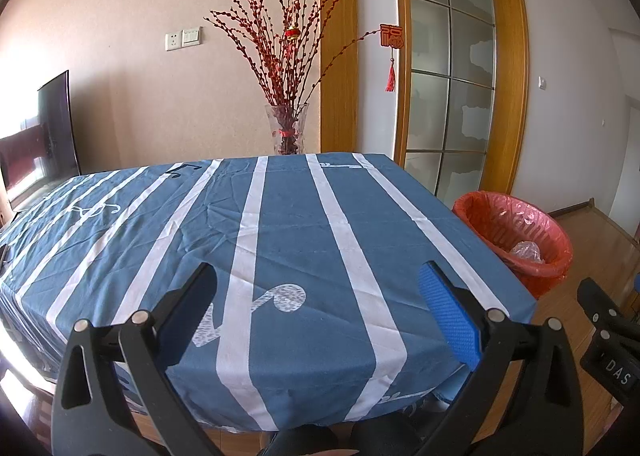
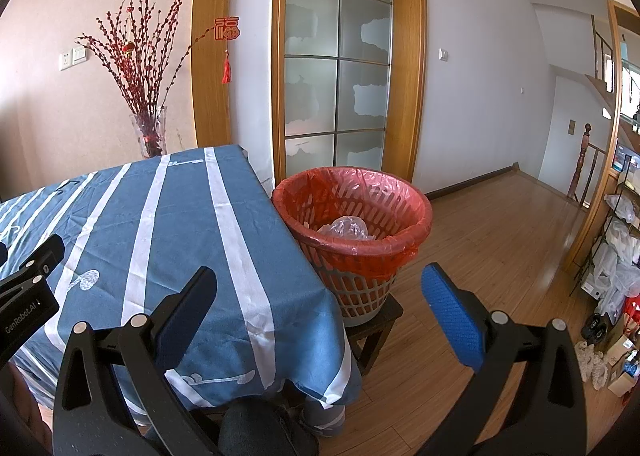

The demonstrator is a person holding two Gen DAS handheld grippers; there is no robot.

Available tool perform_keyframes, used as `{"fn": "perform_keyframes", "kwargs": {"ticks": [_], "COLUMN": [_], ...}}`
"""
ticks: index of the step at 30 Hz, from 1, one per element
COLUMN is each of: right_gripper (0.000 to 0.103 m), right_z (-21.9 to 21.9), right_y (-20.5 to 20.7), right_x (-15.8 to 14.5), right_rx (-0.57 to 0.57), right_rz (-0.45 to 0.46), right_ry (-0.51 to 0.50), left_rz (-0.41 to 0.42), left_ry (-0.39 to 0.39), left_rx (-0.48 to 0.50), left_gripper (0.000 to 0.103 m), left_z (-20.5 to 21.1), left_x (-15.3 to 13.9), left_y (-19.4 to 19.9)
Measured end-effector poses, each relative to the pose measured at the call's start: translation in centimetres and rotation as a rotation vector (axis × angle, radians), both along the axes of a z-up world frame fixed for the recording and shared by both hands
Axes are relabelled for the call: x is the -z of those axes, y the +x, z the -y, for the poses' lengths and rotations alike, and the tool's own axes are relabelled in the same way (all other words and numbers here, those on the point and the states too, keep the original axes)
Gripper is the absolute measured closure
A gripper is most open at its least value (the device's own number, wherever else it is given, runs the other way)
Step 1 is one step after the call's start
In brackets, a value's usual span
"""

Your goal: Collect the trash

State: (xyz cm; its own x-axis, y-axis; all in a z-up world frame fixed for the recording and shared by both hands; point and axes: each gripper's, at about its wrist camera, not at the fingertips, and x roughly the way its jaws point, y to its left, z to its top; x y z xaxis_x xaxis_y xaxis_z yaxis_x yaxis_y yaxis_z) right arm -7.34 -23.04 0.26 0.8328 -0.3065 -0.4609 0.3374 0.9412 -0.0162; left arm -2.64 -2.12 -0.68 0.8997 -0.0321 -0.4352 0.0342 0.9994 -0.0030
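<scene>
Red-lined bin (image 2: 352, 216) touching table (image 2: 240, 256) edge | both hand-held grippers (image 1: 316, 296) (image 2: 320, 288) apart

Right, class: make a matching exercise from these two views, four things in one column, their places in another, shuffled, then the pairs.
Things:
1. waste basket
2. clear plastic wrap
3. glass vase of red branches
4. red tassel ornament

Places:
A. inside the red liner
B. behind the table's far edge
C. on a small dark stool beside the table
D. hanging from a branch tip

Pairs: 1-C, 2-A, 3-B, 4-D
</scene>
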Motion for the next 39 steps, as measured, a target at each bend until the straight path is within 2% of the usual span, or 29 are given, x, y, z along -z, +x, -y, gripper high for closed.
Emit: {"fn": "perform_keyframes", "kwargs": {"ticks": [39], "right_gripper": [0.002], "right_z": [0.12], "right_y": [0.0], "right_x": [-0.04], "right_rx": [-0.001], "right_rz": [-0.001], "right_ry": [0.001], "left_rz": [-0.002], "left_ry": [0.002], "left_rx": [-0.001], "left_gripper": [0.004], "left_z": [0.26], "left_x": [-0.04], "left_y": [-0.14]}}
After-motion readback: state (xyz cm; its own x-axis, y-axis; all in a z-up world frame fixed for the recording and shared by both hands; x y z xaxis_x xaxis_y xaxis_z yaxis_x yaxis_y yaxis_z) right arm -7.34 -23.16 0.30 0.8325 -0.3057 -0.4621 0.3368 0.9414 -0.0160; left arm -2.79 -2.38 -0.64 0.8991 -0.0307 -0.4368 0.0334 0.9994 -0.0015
